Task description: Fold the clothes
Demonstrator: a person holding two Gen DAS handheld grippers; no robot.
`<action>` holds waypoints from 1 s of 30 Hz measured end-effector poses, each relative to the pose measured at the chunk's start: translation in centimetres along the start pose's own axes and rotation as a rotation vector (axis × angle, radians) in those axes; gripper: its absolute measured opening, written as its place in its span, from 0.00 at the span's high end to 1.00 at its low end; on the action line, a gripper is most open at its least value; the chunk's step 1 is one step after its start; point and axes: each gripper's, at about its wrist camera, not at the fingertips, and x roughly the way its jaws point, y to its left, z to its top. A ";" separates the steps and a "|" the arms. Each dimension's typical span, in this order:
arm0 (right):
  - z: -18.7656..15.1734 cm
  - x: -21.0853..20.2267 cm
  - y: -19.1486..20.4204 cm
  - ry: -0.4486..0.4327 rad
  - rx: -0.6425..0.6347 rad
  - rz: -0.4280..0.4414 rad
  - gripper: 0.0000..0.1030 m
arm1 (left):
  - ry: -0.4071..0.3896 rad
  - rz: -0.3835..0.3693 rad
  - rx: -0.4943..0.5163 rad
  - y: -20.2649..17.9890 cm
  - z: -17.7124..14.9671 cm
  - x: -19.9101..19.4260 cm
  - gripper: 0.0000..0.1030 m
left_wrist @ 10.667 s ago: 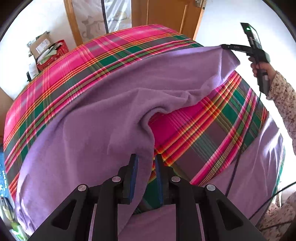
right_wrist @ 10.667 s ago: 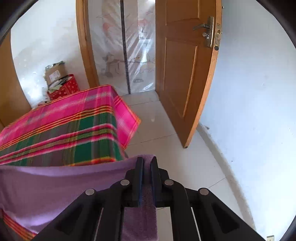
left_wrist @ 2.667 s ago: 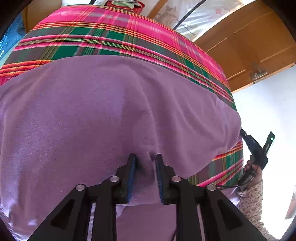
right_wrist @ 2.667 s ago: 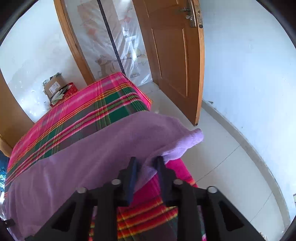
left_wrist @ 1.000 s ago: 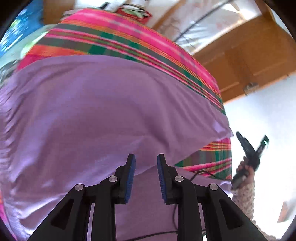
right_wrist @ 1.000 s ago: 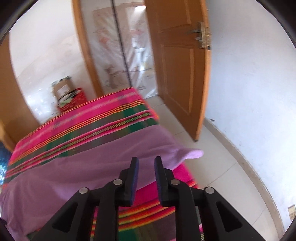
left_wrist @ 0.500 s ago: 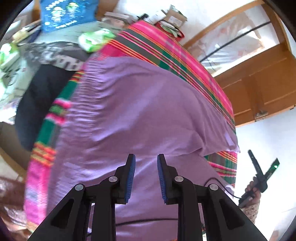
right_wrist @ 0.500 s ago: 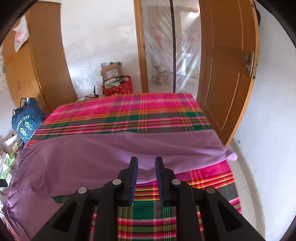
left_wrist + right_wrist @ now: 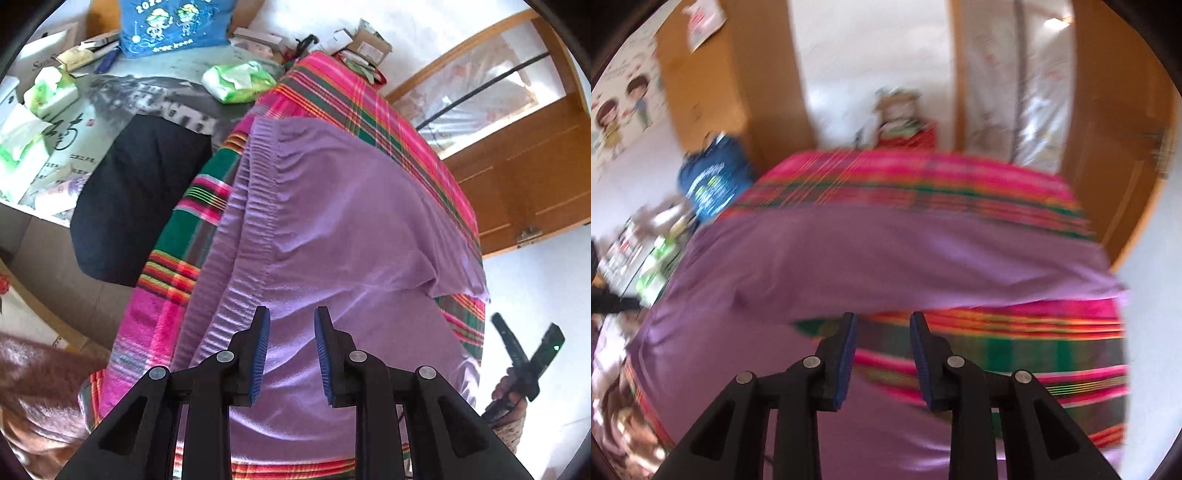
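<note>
A purple garment (image 9: 343, 206) with a ribbed elastic band (image 9: 251, 221) lies folded over on the plaid-covered table (image 9: 373, 107). My left gripper (image 9: 291, 325) hovers open above the garment near the band, nothing between its blue pads. In the blurred right wrist view the same purple garment (image 9: 886, 254) stretches across the plaid cloth (image 9: 997, 347). My right gripper (image 9: 882, 328) is above the garment's near edge, its jaws opening and empty. The right gripper also shows in a hand (image 9: 517, 391) at the lower right of the left wrist view.
A black cloth (image 9: 136, 192) hangs left of the table. Behind it a cluttered grey surface holds green tissue packs (image 9: 236, 81) and a blue bag (image 9: 177, 22). A wooden door (image 9: 528, 177) stands at the right. A cardboard box (image 9: 897, 107) sits beyond the table.
Both grippers swung leftward along the garment. The left view now takes in the elastic band and the cluttered side surface. The right gripper's jaws have widened.
</note>
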 end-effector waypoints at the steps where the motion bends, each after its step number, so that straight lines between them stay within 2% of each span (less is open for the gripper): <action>1: 0.0 1.0 0.8 0.017 -0.007 0.019 0.71 | -0.002 -0.002 -0.003 0.0 0.3 0.2 0.75; 6: 0.2 4.7 4.2 0.071 -0.041 0.086 0.71 | 0.000 0.006 -0.011 0.0 1.9 1.6 0.75; 11: 0.9 8.5 7.1 0.115 -0.093 0.126 0.71 | -0.007 0.019 -0.064 0.9 3.9 2.9 0.75; 19: 3.3 11.2 7.9 0.104 -0.090 0.181 0.70 | -0.006 0.043 -0.083 1.3 6.8 4.6 0.75; 24: 5.4 13.0 9.1 0.127 -0.144 0.188 0.70 | -0.026 0.023 -0.100 1.4 8.5 5.2 0.72; 30: 5.6 15.4 9.3 0.179 -0.119 0.213 0.69 | -0.053 -0.024 -0.119 1.6 10.8 6.2 0.71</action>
